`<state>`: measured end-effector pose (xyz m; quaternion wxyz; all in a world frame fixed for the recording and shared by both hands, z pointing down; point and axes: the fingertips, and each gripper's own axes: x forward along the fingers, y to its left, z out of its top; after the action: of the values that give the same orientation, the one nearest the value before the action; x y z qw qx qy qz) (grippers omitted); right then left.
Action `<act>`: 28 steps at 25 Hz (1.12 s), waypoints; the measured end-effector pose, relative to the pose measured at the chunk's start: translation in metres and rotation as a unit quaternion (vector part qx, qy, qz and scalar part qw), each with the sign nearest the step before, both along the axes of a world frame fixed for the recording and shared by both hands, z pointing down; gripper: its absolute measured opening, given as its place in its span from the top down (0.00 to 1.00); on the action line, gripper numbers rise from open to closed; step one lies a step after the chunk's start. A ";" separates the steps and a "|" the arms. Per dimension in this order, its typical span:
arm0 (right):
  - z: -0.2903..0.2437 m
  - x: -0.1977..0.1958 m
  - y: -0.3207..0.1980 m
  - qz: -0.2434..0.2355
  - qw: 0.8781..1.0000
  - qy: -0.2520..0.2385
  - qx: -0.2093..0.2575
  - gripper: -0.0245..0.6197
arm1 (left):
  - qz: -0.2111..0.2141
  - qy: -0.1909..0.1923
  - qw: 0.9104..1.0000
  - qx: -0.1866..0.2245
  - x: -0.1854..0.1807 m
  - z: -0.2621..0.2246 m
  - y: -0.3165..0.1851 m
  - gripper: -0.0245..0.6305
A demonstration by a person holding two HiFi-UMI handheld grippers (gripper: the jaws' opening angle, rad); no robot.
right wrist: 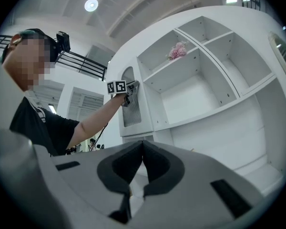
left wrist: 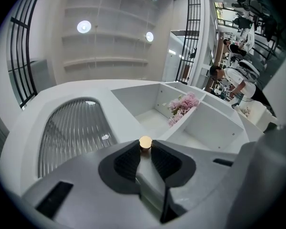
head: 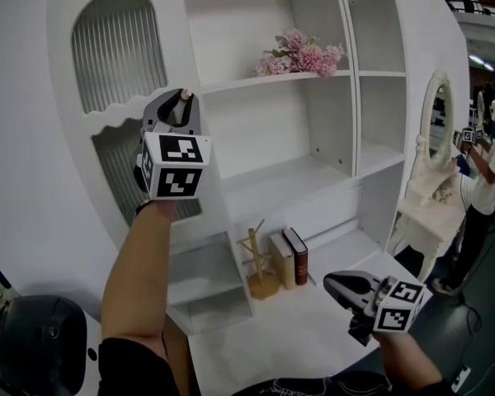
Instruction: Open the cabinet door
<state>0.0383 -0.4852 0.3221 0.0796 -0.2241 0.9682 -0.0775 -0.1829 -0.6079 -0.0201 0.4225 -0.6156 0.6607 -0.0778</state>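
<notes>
The white cabinet door has an arched ribbed glass panel and a small brass knob at its right edge. My left gripper is raised to that knob and shut on it. In the left gripper view the knob sits pinched between the two dark pads, with the ribbed panel beyond. The door lies flush with the cabinet front. My right gripper hangs low over the desk, shut and holding nothing; its jaws meet at the tips. The right gripper view shows the left gripper at the door.
Open shelves right of the door hold pink flowers. Two books and a wooden stand sit on the white desk. A vanity with an oval mirror and a person are at the right.
</notes>
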 end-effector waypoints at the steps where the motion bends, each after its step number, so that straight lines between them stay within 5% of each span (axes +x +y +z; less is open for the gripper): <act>1: -0.001 0.001 0.002 0.001 1.000 -0.001 0.001 0.95 | 0.001 0.000 1.000 -0.001 0.001 0.000 0.002 0.85; 28: -0.013 0.026 0.104 0.005 1.000 -0.006 0.010 0.95 | 0.077 0.081 0.992 -0.057 0.015 -0.002 0.088 0.85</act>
<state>0.0643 -0.3810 0.3090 0.0877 -0.2276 0.9674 -0.0689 -0.1682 -0.5204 -0.0220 0.3366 -0.6918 0.6380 -0.0327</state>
